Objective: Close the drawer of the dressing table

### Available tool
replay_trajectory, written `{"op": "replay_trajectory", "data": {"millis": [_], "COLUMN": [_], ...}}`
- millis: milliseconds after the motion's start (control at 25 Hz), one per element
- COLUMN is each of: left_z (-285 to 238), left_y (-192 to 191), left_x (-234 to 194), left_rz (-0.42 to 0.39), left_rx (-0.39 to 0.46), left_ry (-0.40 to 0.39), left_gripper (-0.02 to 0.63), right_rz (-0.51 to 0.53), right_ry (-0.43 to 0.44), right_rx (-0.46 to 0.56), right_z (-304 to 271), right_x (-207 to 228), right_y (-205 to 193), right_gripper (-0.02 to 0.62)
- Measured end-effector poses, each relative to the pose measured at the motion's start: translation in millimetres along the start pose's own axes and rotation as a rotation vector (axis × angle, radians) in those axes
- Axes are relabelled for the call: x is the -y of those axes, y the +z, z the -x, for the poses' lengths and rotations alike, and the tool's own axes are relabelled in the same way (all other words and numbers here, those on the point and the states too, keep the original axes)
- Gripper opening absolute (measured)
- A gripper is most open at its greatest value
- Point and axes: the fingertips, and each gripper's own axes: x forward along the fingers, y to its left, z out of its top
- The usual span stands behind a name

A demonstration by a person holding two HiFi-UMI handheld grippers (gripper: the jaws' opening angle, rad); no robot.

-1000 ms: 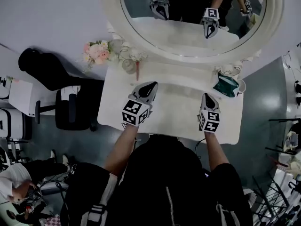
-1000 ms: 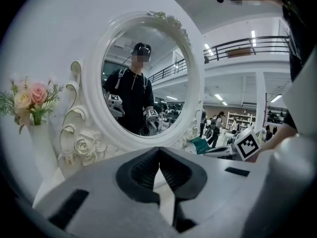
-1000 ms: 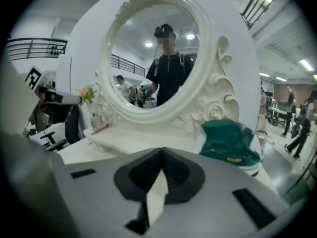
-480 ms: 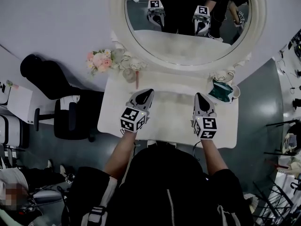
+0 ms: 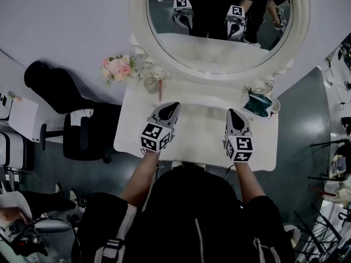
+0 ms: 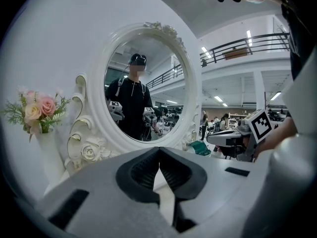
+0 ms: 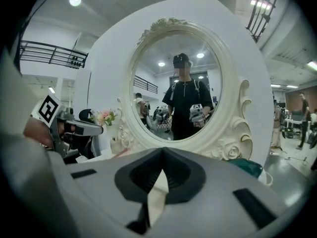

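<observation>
Leftmost, one black office chair (image 5: 82, 129) stands just beside the white dressing table (image 5: 125, 133). At the worktop's (image 5: 200, 136) back left corner sit one posy (image 5: 115, 66) of pink and cream flowers and one small glass jar (image 5: 149, 81), both against the carved frame of the single oval mirror (image 5: 138, 21).

Two grippers are held level above the worktop, side by side and well apart, both aimed at the mirror, which shows two reflected grippers. The left gripper (image 5: 175, 104) has its jaws pressed together at the tips with nothing between them. The right gripper (image 5: 231, 112) is likewise closed tip to tip and empty.

At the back right corner, one dark green object (image 5: 259, 103) rests in a white holder near the mirror's frame.

As for the drawer, it cannot be made out: the table's front edge, where it would sit, lies under the person's torso (image 5: 189, 212) in the head view, and neither gripper view looks that way.
</observation>
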Motion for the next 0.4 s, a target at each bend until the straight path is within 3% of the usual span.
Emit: {"op": "replay_trajectory", "data": {"millis": [400], "left_z": [1.2], "left_y": [-0.9], "left_x": [-2.0], "left_rz": [0.002], "left_rx": [-0.001], "left_ry": [0.006], "left_gripper": [0.002], "right_rz": [-0.008], "right_ry": [0.009], "right_rx": [0.000], "right_z": [-3.1], "right_x": [-2.0], "right_y": [-1.9], "right_gripper": [-0.009]}}
